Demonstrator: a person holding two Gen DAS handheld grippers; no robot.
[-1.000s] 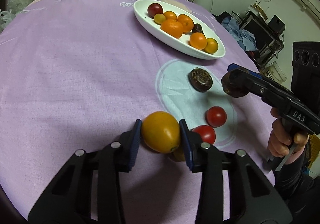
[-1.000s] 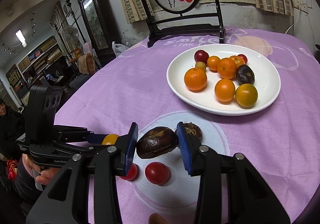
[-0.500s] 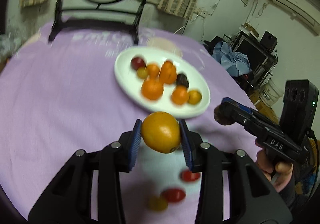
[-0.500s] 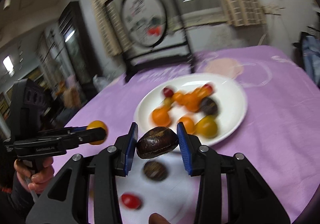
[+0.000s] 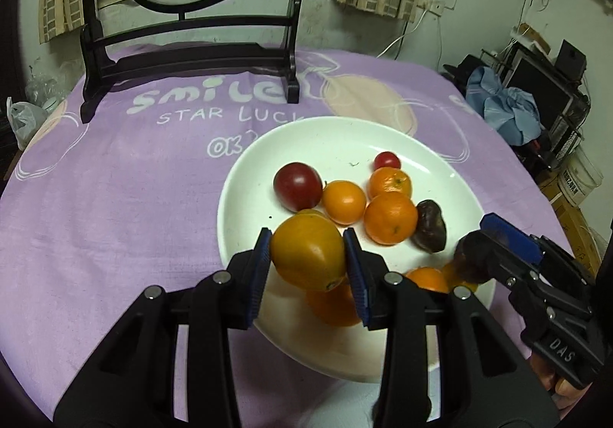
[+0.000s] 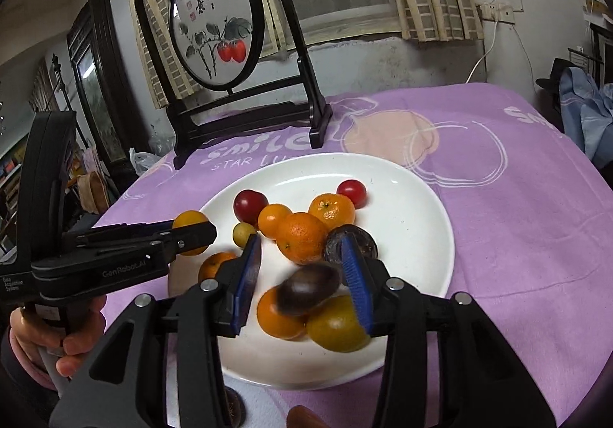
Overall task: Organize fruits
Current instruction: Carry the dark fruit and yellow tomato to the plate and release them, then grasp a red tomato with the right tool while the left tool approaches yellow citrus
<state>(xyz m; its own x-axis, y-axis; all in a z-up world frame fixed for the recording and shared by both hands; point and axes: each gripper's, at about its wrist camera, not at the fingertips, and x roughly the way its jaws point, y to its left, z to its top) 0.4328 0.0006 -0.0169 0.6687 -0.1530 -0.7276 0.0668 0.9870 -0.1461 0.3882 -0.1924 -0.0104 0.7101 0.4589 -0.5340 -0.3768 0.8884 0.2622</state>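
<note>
The left gripper, a black claw with blue pads, is pinched tight on a big round yellow-orange tomato. It holds the tomato up over the near part of the wide white plate, and an orange fruit lies on the plate right under it.

The right gripper, another black claw with blue pads, has its two fingers spread apart. A dark brown, egg-shaped fruit sits in the gap between them and looks blurry. It does not seem to touch either pad. It is just above a small orange and a yellow-green tomato that lie on the near side of the plate.

A little farther back on the plate sits a dark wrinkly fruit, touching a round bumpy orange. Behind those are a smooth orange tomato, another bumpy orange, a big dark red tomato and a tiny red cherry tomato at the back.

The plate rests on a purple cloth with white words printed on it. At the far edge of the table stands a black wooden frame holding a round picture of red fruit. Behind it are curtains and a window.
</note>
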